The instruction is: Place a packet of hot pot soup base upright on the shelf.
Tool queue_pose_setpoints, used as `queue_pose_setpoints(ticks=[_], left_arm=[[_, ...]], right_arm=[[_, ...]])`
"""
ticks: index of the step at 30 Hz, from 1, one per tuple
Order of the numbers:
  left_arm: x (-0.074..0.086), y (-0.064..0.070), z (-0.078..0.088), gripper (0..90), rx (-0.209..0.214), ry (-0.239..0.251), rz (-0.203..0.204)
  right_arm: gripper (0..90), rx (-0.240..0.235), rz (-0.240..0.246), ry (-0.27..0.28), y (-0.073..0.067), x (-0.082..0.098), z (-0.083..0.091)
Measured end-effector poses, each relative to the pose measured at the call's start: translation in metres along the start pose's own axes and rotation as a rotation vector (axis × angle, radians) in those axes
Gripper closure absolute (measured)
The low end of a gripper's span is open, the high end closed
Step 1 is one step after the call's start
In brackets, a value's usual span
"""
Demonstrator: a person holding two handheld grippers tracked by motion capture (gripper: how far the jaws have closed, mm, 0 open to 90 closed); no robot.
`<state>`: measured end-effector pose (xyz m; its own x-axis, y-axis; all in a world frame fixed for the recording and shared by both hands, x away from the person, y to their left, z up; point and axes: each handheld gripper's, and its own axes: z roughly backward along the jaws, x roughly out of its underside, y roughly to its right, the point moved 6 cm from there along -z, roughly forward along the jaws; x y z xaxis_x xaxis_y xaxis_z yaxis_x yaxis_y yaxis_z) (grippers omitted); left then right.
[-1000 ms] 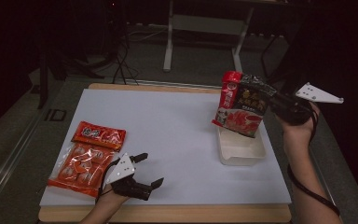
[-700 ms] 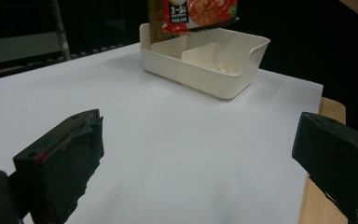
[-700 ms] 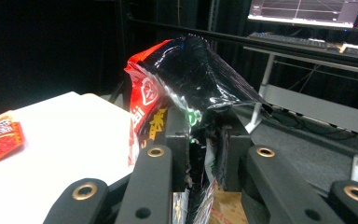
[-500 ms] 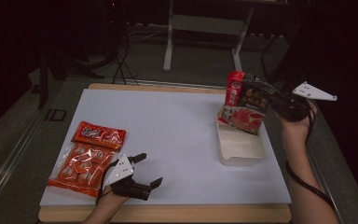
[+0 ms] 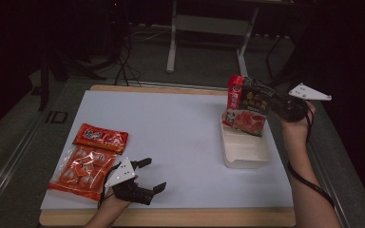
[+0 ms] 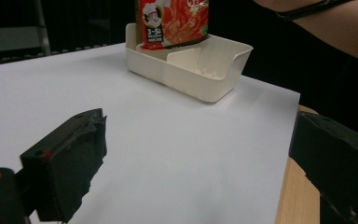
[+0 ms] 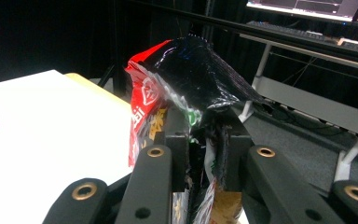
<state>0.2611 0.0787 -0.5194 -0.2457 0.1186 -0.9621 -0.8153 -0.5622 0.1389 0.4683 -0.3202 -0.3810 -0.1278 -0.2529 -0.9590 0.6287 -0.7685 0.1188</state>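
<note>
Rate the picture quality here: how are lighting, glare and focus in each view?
High view: dim and soft, dark surroundings, only the white table sheet well lit. Left gripper view: the cream plastic bin fairly sharp, the left gripper open, its near black jaws blurred. Right gripper view: glare streaks on the glossy red-and-black snack bag pinched in the right gripper; background murky.

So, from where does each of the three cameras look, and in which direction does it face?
High view: above the person's side, facing forward and down on the table; both forearms, left gripper, right gripper.
Left gripper view: low on the left gripper, facing across the table to the white tray; its two black jaws stand wide apart.
Right gripper view: on the right gripper, facing along jaws closed on the red-and-black packet.
Shared: all three show the packet; high and left gripper views show the tray.
</note>
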Motion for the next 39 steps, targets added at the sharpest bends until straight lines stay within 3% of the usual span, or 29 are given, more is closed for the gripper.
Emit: queue_pose_setpoints(ticks=[4,11,18,30,34,39], left_arm=[[0.001,0.0,0.0,4.4,-0.004,-0.007,-0.016],[0.002,-0.001,-0.001,4.4,-0.007,-0.005,-0.002],[0.003,-0.001,-0.001,4.4,-0.004,-0.004,0.013],[0.004,-0.001,-0.001,4.4,-0.002,-0.008,0.0],[0.004,-0.002,-0.001,4.4,-0.002,-0.003,0.014],[0.006,-0.002,-0.002,4.4,-0.003,-0.023,-0.002]], right_arm=[[77.7,-0.007,0.015,-0.01,-0.001,0.006,-0.005],[77.5,-0.017,0.013,-0.03,-0.003,0.016,-0.009],[76.9,-0.048,-0.011,-0.021,-0.006,0.021,-0.012],[75.5,-0.079,-0.052,-0.024,-0.008,0.033,-0.016],[74.9,-0.081,-0.089,-0.035,-0.005,0.044,-0.017],[74.0,-0.086,-0.109,-0.03,-0.001,0.054,-0.011]])
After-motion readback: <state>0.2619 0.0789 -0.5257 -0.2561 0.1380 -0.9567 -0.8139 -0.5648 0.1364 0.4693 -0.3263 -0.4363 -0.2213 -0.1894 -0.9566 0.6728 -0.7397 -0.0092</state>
